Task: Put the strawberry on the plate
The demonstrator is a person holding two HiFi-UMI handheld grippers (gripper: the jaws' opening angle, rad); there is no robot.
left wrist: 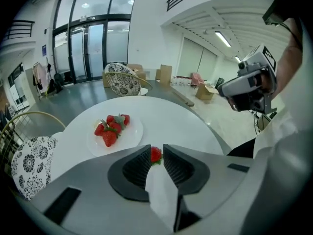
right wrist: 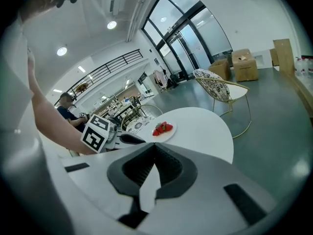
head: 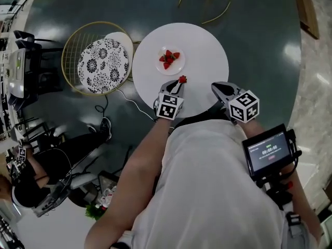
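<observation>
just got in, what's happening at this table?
A person stands at a round white table with a handheld gripper in each hand. The left gripper is shut on a strawberry, held just short of the plate, which already has a few strawberries on it. The right gripper is shut with nothing between its jaws, off to the side near the table's edge. The held strawberry is not yet on the plate.
</observation>
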